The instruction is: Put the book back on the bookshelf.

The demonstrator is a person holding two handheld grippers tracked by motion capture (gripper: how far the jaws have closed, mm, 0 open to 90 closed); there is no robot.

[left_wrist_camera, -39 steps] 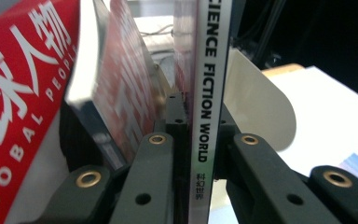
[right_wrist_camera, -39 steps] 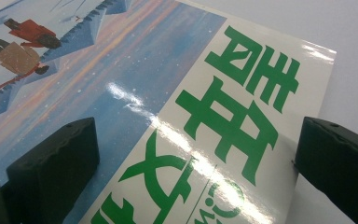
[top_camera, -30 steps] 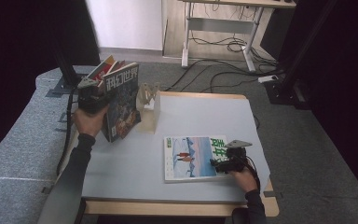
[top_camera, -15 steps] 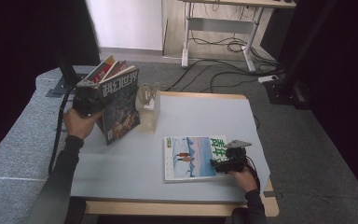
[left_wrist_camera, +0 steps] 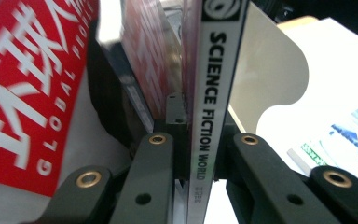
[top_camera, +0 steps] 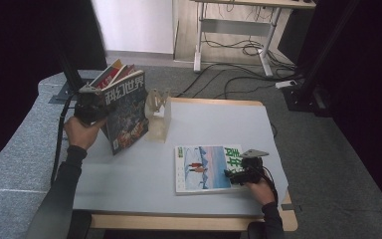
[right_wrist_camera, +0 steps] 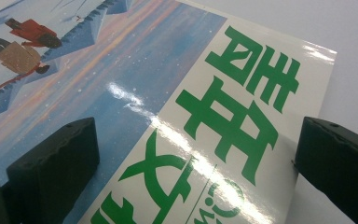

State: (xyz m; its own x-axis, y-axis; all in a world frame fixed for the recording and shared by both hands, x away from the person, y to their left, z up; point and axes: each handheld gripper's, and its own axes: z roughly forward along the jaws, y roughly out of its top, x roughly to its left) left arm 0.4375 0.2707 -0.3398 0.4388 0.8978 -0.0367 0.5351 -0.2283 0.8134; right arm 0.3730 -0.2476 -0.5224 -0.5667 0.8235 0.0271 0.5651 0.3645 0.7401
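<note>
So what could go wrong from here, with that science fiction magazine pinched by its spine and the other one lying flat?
The left gripper clamps only the thin spine of the science fiction magazine, so the magazine could sag or slip loose. It stands close to the white bookend, which a swing might knock over. The right gripper sits open over the flat magazine; its jaws may scuff the glossy cover.

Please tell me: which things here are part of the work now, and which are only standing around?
Part of the work:
- science fiction magazine, clamped upright by the left gripper
- magazine rack beside it
- magazine with green letters, flat on the table, under the open right gripper

Only standing around:
- red magazines behind
- desk and floor cables
</note>
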